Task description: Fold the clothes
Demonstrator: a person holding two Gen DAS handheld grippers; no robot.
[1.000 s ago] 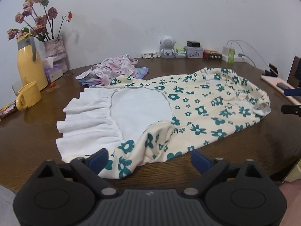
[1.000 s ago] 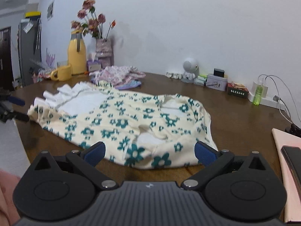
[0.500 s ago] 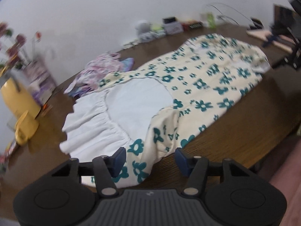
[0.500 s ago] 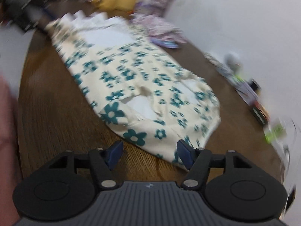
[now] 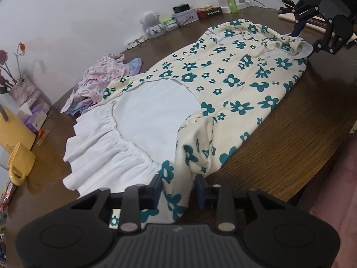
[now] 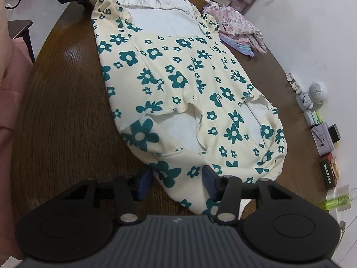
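The left tongs (image 5: 177,188) are clamped on the near hem corner of the cream dress with teal flowers (image 5: 234,82), its fabric bunched between the blue pads. The right tongs (image 6: 177,182) grip the opposite end of the dress, at the shoulder edge, fabric pinched between their pads. The dress lies spread lengthwise across the brown wooden desk (image 5: 301,138), white lining and ruffle showing at the hem. Beside it sits a crumpled pink floral garment (image 5: 104,76), with a yellow mug (image 5: 20,167) near the desk edge.
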